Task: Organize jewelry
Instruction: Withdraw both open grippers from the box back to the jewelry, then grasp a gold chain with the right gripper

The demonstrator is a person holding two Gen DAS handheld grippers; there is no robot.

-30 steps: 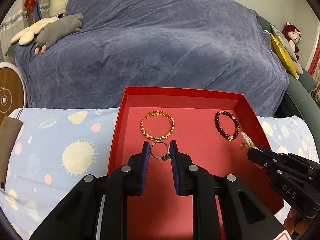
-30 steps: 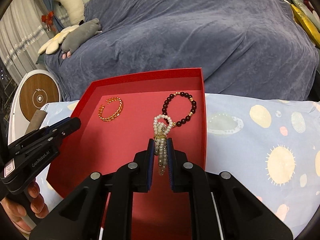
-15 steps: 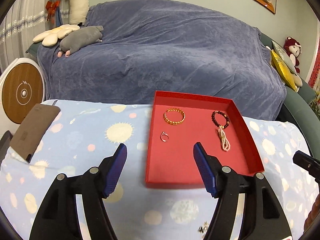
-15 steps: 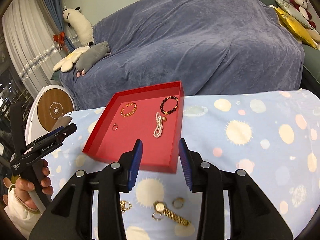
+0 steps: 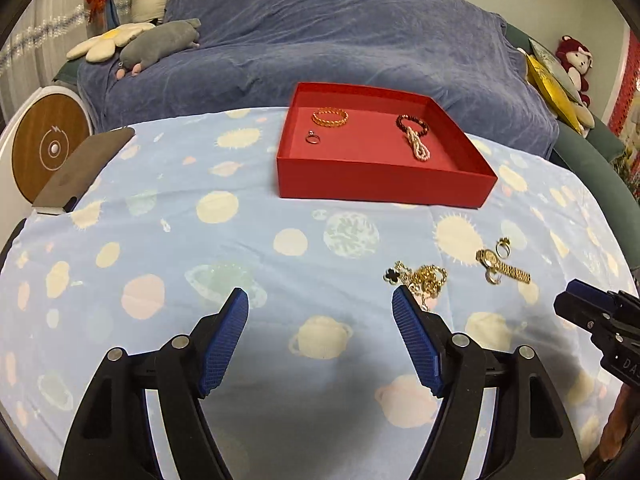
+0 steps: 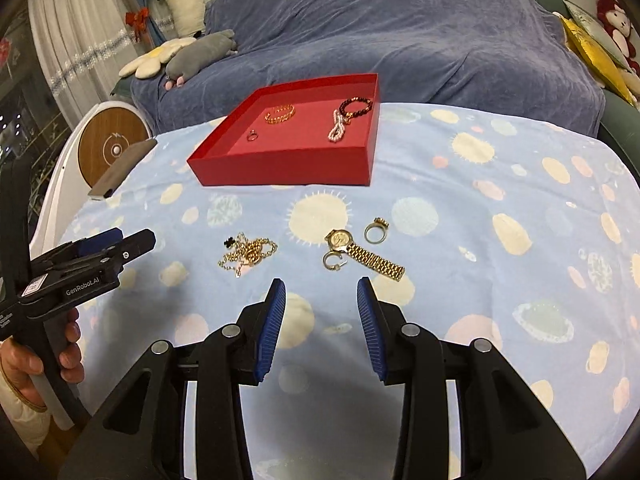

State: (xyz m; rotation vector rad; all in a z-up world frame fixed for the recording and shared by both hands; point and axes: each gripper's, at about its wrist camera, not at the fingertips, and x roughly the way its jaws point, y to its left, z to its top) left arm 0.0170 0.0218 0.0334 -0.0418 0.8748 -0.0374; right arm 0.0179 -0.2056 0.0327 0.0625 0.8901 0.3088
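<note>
A red tray point(image 5: 384, 184) point(image 6: 288, 170) sits on the patterned cloth. In it lie a gold bangle point(image 5: 330, 117), a small ring point(image 5: 312, 138), a dark bead bracelet point(image 5: 412, 124) and a pearl string point(image 5: 418, 147). On the cloth in front lie a gold chain necklace point(image 6: 248, 254) point(image 5: 424, 276), a gold watch point(image 6: 362, 254) point(image 5: 502, 266) and two rings point(image 6: 376, 230) point(image 6: 333, 261). My left gripper point(image 5: 320, 308) is open and empty, low over the cloth, left of the necklace. My right gripper point(image 6: 321, 296) is open and empty, just short of the watch.
A blue-covered sofa point(image 5: 320, 40) with plush toys point(image 5: 160, 42) stands behind the table. A brown flat case point(image 5: 86, 168) lies at the table's left edge, next to a round wooden-faced device point(image 5: 50, 146). Cushions and a red toy point(image 5: 574, 60) are at the far right.
Both grippers let go of the ring and pearl string in the tray, opened wide and pulled back toward the near side, over the loose jewelry on the cloth.
</note>
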